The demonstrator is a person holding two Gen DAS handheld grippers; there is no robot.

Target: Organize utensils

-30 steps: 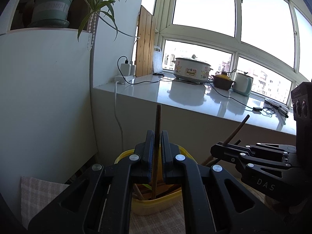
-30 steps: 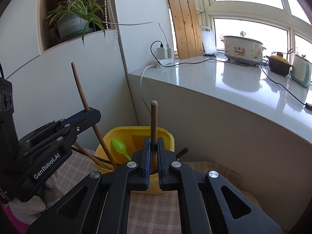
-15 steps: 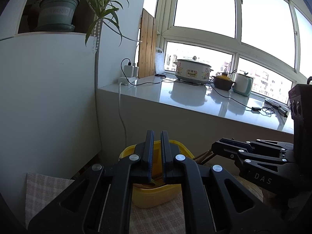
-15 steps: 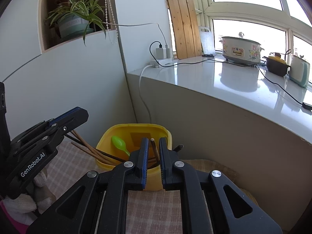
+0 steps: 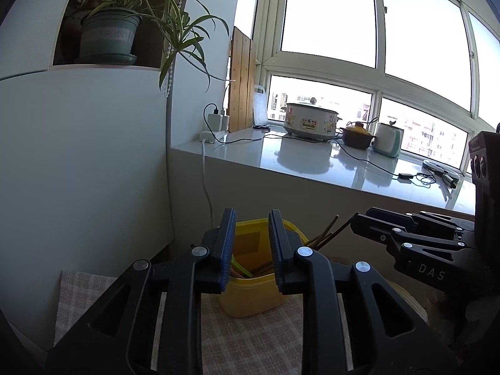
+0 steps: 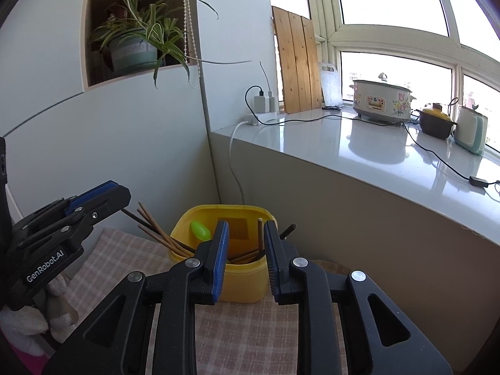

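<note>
Both my left tool point(image 5: 249, 247) and right tool point(image 6: 245, 251) spread, empty; chopsticks point(image 6: 162, 234) in yellow tub point(image 6: 247, 284) look light, stiff, slippery: pinch mid-shaft.

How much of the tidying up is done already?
Done: the brown chopsticks and a green spoon stand in the yellow bin on the checked cloth. In hand: nothing. The left gripper and right gripper are both open, with empty gaps in front of the bin. Left: no loose utensils show in either view, so the job looks nearly finished, though the grippers hide part of the cloth.
</note>
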